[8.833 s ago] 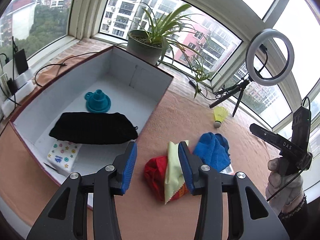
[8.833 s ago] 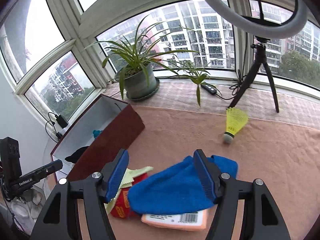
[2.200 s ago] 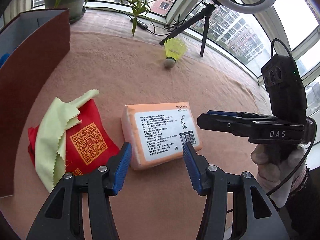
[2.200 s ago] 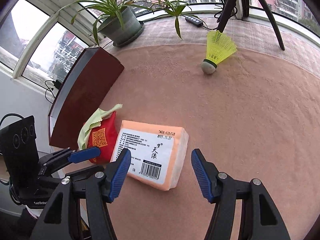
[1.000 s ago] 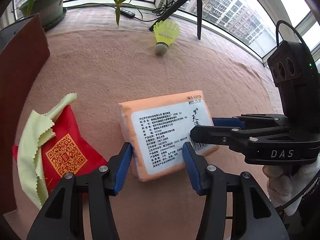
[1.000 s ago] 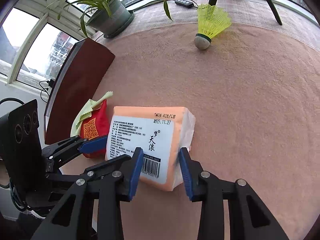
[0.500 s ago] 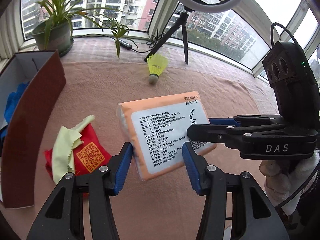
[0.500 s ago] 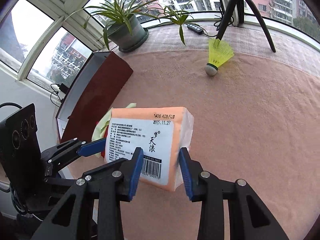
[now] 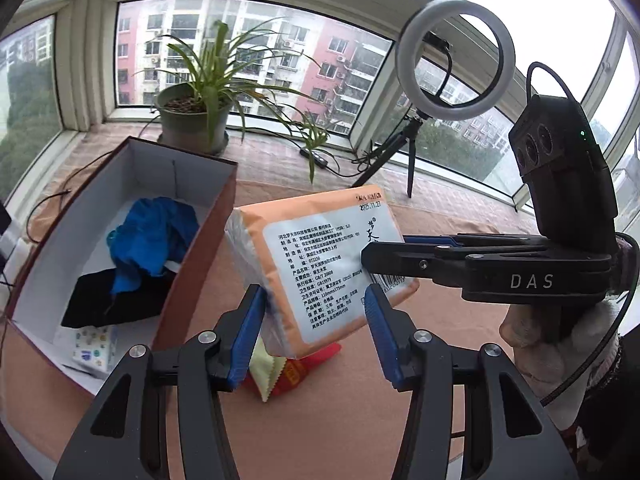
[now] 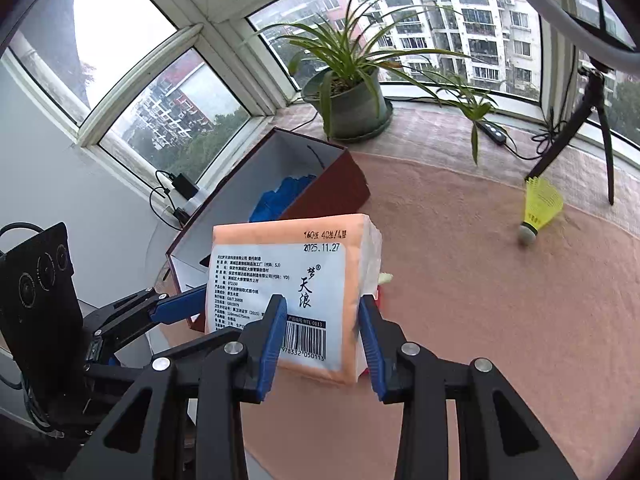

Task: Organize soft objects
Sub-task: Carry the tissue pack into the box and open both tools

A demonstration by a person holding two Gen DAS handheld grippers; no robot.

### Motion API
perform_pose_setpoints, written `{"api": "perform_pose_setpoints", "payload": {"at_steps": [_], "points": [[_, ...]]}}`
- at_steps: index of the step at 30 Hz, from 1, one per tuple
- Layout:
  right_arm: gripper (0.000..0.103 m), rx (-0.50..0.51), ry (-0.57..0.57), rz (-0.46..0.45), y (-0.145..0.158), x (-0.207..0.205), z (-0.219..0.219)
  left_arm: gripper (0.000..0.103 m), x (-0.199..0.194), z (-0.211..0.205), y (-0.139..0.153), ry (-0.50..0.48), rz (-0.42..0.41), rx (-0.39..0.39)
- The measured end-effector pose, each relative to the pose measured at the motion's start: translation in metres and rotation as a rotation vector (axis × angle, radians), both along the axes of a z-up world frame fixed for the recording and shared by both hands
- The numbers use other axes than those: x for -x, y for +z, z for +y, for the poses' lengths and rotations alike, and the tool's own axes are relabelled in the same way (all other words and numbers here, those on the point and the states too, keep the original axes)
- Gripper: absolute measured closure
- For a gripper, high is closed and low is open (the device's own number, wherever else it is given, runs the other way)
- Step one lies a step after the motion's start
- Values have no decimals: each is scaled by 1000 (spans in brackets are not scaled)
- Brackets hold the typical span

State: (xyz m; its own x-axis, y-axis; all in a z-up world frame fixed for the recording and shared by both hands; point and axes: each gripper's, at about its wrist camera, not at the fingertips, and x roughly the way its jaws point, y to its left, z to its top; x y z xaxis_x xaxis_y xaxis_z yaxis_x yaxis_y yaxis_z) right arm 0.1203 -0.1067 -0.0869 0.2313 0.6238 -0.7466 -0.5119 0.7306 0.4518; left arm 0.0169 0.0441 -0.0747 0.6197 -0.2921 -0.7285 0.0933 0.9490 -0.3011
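Note:
An orange tissue pack (image 9: 320, 256) with a white label is held in the air, tilted, above the pink mat beside the box. My left gripper (image 9: 314, 336) is shut on its near end. My right gripper (image 10: 322, 332) is shut on the barcode end of the tissue pack (image 10: 292, 292); the right gripper also shows in the left wrist view (image 9: 384, 258), coming in from the right. The open brown box (image 9: 224, 204) holds a blue cloth (image 9: 154, 236), a black pouch (image 9: 116, 300) and a patterned packet (image 9: 90, 342). A red pouch with a yellow-green cloth (image 9: 276, 374) lies on the mat under the pack.
A potted plant (image 9: 192, 120) stands on the sill behind the box. A ring light on a tripod (image 9: 456, 60) stands at the back right. A yellow shuttlecock (image 10: 538, 208) lies on the pink mat (image 10: 500, 320). Cables and a charger (image 10: 180, 186) lie left of the box.
Both grippers closed on the tissue pack and lifted it off the mat, carrying it up and left toward the box. The blue cloth, earlier on the mat, now lies in the box.

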Motion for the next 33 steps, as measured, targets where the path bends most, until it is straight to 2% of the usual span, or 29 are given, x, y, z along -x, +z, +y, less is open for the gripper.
{"api": "perform_pose_setpoints", "payload": {"at_steps": [10, 16, 26, 33], "points": [[69, 7, 96, -18, 6, -7, 106, 52, 5, 93, -3, 143, -1, 46], [69, 43, 130, -34, 2, -11, 157, 52, 6, 127, -15, 182, 28, 56], [69, 85, 155, -40, -9, -26, 200, 53, 10, 150, -31, 205, 67, 74], [68, 68, 139, -65, -3, -32, 200, 53, 17, 163, -25, 243, 53, 79]]}}
